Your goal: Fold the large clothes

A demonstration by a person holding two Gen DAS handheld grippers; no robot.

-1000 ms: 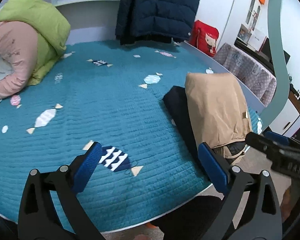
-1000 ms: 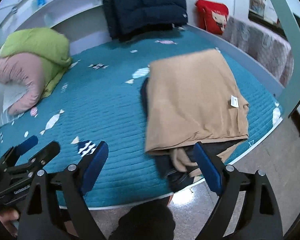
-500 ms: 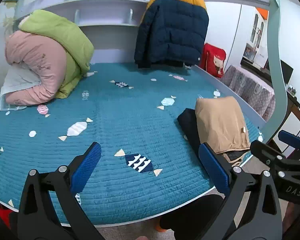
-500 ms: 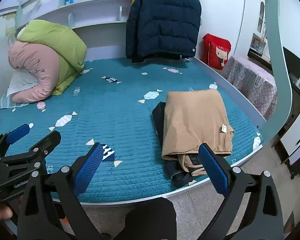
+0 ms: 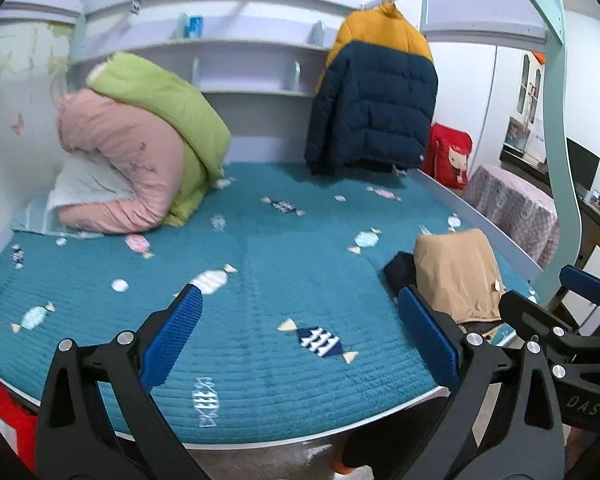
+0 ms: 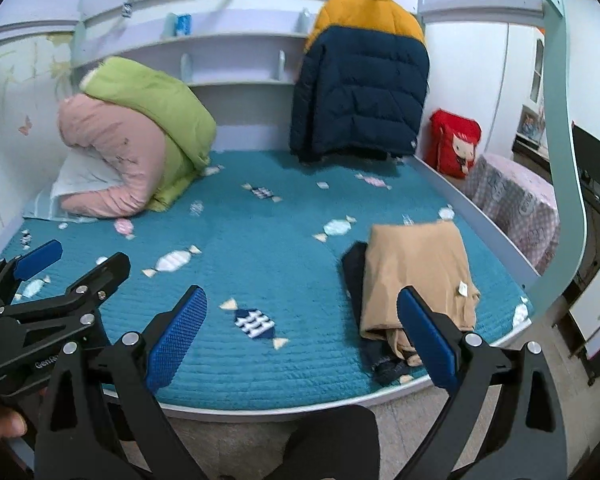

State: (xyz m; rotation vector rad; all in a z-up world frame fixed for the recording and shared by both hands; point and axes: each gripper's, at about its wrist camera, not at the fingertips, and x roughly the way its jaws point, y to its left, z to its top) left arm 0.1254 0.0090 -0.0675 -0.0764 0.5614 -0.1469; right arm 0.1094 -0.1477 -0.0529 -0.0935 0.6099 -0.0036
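A folded tan garment (image 5: 456,272) (image 6: 416,272) lies on top of a folded dark garment (image 5: 400,276) (image 6: 356,276) at the front right of the teal bed cover (image 5: 260,280) (image 6: 260,248). My left gripper (image 5: 300,336) is open and empty, held off the bed's front edge. My right gripper (image 6: 300,332) is open and empty too, in front of the bed and left of the stack. Each gripper shows in the other's view, the right one (image 5: 556,300) and the left one (image 6: 72,264).
A rolled pink and green quilt (image 5: 140,156) sits at the back left on a pillow. A navy and yellow puffer jacket (image 5: 376,100) hangs at the back. A red bag (image 5: 448,160) and a covered table (image 5: 516,212) stand right of the bed. A pale green frame post (image 6: 564,160) rises at the right.
Both grippers have pulled back and up from the bed. The stack and the bed look smaller and farther, and the shelf and whole jacket have come into view. The clothes have not moved.
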